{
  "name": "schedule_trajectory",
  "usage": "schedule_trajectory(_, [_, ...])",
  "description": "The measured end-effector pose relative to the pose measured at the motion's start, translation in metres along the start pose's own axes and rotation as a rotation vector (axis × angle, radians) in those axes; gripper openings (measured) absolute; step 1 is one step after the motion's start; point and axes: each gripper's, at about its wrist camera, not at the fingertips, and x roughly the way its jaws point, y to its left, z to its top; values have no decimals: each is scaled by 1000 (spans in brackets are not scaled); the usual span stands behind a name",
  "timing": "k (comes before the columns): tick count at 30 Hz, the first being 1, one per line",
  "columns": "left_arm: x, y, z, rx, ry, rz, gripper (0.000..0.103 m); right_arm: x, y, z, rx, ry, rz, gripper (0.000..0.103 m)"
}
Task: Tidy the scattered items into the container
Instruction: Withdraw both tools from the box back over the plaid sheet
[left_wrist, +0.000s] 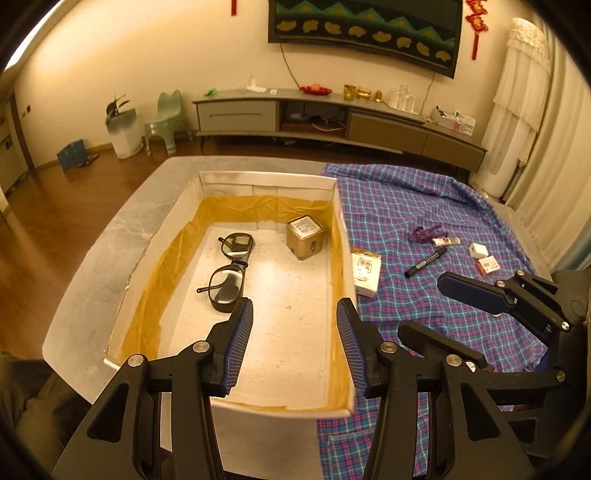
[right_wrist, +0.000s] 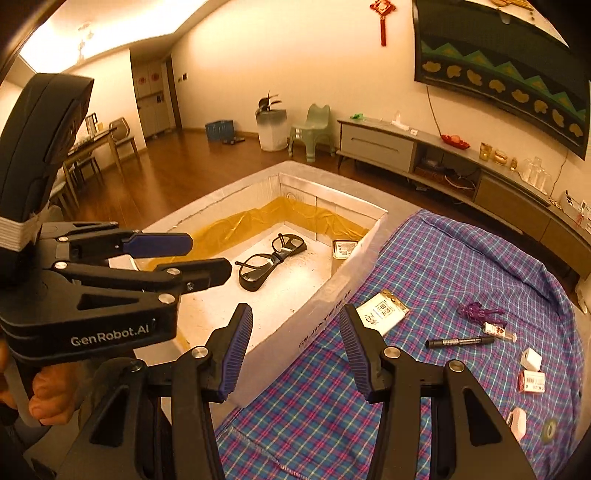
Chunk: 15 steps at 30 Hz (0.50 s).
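Observation:
A white box (left_wrist: 334, 192) (right_wrist: 325, 299) lined with yellow film holds black glasses (left_wrist: 229, 269) (right_wrist: 271, 260) and a gold tin (left_wrist: 304, 236) (right_wrist: 343, 248). My left gripper (left_wrist: 295, 339) is open and empty over the box's near end; it also shows in the right wrist view (right_wrist: 201, 254). My right gripper (right_wrist: 295, 350) is open and empty above the box's right wall and the cloth; it also shows in the left wrist view (left_wrist: 436, 314). On the plaid cloth (left_wrist: 424, 206) (right_wrist: 443, 258) lie a white packet (left_wrist: 365, 271) (right_wrist: 382, 312), a black marker (left_wrist: 424, 262) (right_wrist: 460, 342), a purple toy (left_wrist: 424, 232) (right_wrist: 480, 312), a small tube (left_wrist: 445, 242) (right_wrist: 498, 329), a white cube (left_wrist: 477, 250) (right_wrist: 531, 359) and a red-white box (left_wrist: 488, 264) (right_wrist: 532, 381).
The box and cloth rest on a grey marble table (left_wrist: 122, 221) (right_wrist: 295, 168). A white round item (right_wrist: 517, 421) lies on the cloth near the right edge. Beyond stand a TV cabinet (left_wrist: 332, 114) (right_wrist: 461, 166), a green stool (left_wrist: 166, 122) and a planter (left_wrist: 123, 129).

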Motion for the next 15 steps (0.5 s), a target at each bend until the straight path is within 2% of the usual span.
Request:
schedule_trajectory(9, [-21,-30,-17,11,-58,-3,50,-44,-11,-33,35,-99,-11,51])
schedule_trajectory(15, [-26,-56,-32,24,-80,5,50,-58,-26,-54,64,-108,-11,51])
